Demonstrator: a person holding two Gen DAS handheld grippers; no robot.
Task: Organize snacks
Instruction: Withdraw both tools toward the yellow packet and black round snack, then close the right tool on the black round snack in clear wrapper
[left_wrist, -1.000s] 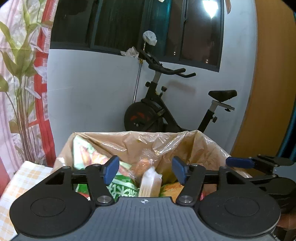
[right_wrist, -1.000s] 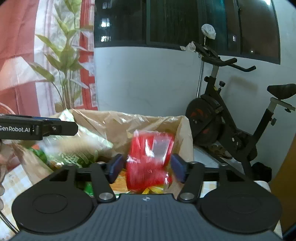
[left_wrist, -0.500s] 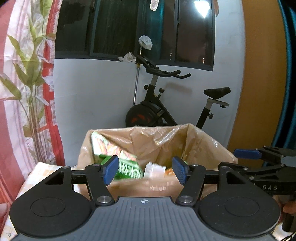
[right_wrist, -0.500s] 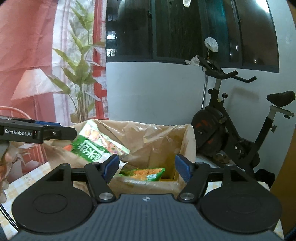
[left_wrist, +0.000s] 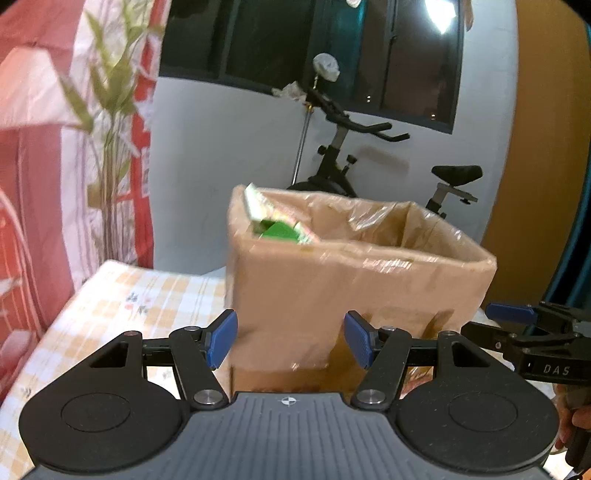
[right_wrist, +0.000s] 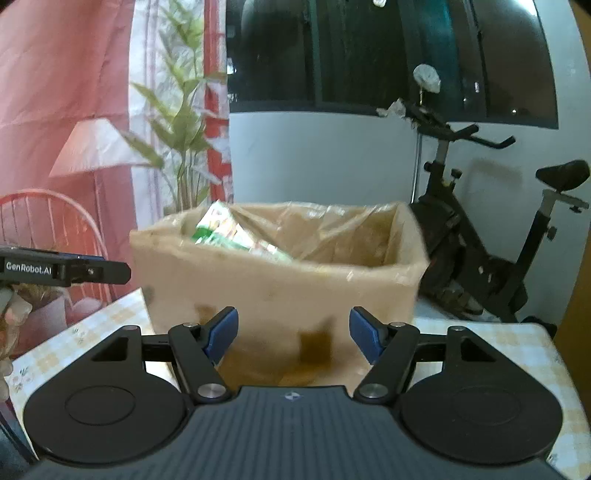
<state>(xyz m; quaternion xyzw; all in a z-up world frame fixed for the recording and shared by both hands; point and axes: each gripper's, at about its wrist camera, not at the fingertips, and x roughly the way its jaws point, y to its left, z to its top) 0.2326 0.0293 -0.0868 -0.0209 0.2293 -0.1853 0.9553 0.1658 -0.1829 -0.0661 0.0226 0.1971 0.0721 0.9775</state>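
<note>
A cardboard box (left_wrist: 354, 280) (right_wrist: 280, 291) lined with clear plastic stands on the checked tablecloth (left_wrist: 122, 306) (right_wrist: 517, 354). A green and white snack packet (left_wrist: 273, 225) (right_wrist: 229, 232) leans inside against its left wall; the other contents are hidden by the near wall. My left gripper (left_wrist: 290, 341) is open and empty, a short way in front of the box. My right gripper (right_wrist: 293, 334) is also open and empty, facing the box's near wall. Each gripper shows in the other's view: the right gripper (left_wrist: 517, 317) at the right edge, the left gripper (right_wrist: 122, 273) at the left edge.
A black exercise bike (left_wrist: 369, 162) (right_wrist: 491, 236) stands behind the box by the white wall. A patterned curtain (left_wrist: 55, 166) with printed leaves hangs at the left. A red wire chair (right_wrist: 55, 221) is at the far left. An orange panel (left_wrist: 546, 184) is at the right.
Both grippers have drawn back from over the box, which now looks farther off and shows its near wall. The red packet once between my right fingers is gone from view.
</note>
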